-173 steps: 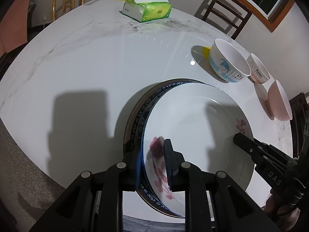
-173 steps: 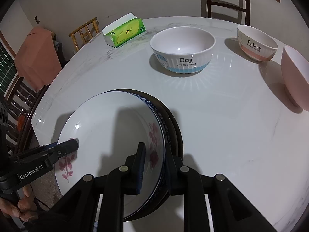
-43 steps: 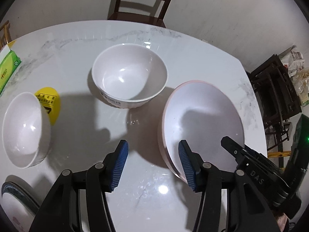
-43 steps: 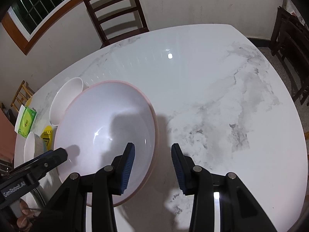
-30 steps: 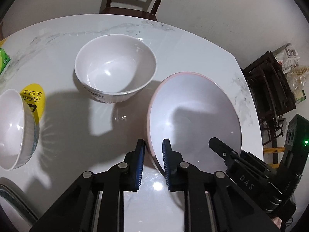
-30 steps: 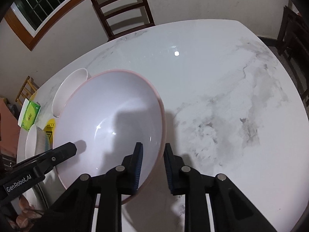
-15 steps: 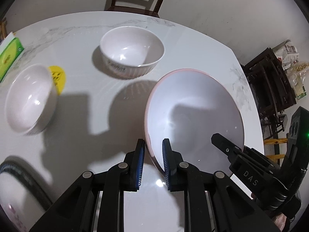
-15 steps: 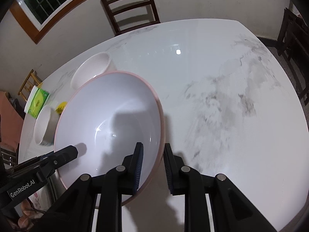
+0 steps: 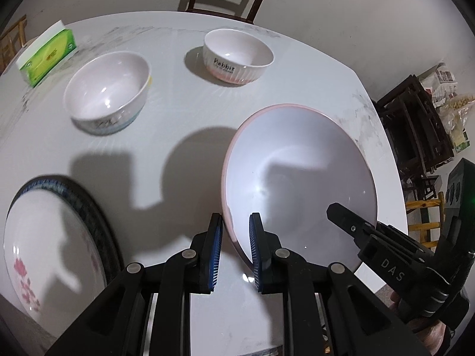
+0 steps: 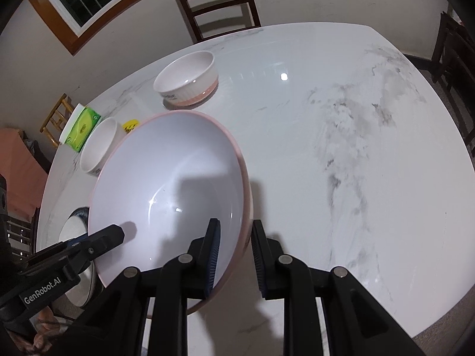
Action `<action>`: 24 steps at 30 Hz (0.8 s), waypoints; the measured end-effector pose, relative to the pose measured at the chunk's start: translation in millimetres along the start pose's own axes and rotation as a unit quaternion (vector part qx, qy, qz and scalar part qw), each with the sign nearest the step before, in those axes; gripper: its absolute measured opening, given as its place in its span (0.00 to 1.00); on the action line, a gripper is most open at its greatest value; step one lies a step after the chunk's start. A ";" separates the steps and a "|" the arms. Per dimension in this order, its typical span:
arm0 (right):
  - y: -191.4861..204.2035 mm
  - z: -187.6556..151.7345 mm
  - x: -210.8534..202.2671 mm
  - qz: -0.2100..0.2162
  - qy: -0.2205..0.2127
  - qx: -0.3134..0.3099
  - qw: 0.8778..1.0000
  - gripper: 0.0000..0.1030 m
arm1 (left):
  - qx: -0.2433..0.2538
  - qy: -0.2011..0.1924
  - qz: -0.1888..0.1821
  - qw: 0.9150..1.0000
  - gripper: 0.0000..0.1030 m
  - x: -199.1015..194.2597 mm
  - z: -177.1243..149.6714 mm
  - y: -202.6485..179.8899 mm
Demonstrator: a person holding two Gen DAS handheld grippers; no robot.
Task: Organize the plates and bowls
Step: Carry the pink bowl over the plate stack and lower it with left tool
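A large pink bowl (image 9: 299, 184) with a white inside is held above the white marble table (image 9: 184, 124) by both grippers. My left gripper (image 9: 234, 252) is shut on its left rim; my right gripper (image 10: 233, 255) is shut on its right rim, and the bowl also shows in the right wrist view (image 10: 169, 190). A blue-trimmed bowl (image 9: 107, 92) and a smaller "Rabbit" bowl (image 9: 237, 56) stand farther back. The stacked plates (image 9: 50, 237) with a flowered one on top lie at the left front.
A green tissue box (image 9: 47, 56) stands at the far left of the table. A yellow sticker (image 10: 130, 125) lies near the blue-trimmed bowl. Dark wooden chairs (image 10: 216, 3) stand behind the table and dark furniture (image 9: 415, 124) to the right.
Both grippers closed on the pink bowl's rim about a second ago and have lifted it and carried it leftward, bringing the plate stack and tissue box into the left view.
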State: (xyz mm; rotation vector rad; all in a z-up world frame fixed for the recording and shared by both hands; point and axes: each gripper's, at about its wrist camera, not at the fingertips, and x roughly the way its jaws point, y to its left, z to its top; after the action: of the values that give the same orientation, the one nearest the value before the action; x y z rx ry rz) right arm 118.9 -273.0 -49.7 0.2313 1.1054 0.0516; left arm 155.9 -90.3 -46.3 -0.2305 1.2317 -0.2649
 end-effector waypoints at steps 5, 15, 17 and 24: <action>4.7 -14.5 0.2 0.000 0.005 0.001 1.000 0.21 | -0.002 -0.001 0.000 1.000 0.15 -1.7 -13.8 9.2; 6.3 -31.2 4.7 -0.001 0.015 0.004 1.000 0.21 | -0.006 0.011 -0.001 1.000 0.15 -1.9 -35.4 20.1; 6.0 -34.2 5.3 0.001 0.017 0.007 1.000 0.21 | -0.006 0.013 -0.002 1.000 0.15 -1.8 -38.0 20.7; 4.2 -43.7 12.9 0.010 0.029 0.012 0.999 0.21 | -0.004 0.010 0.003 1.000 0.15 -4.0 -43.6 22.9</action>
State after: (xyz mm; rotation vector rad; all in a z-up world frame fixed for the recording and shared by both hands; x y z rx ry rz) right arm 86.1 -259.9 -78.8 0.2636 1.1630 0.0633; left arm 115.1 -68.6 -63.7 -0.2314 1.2523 -0.2584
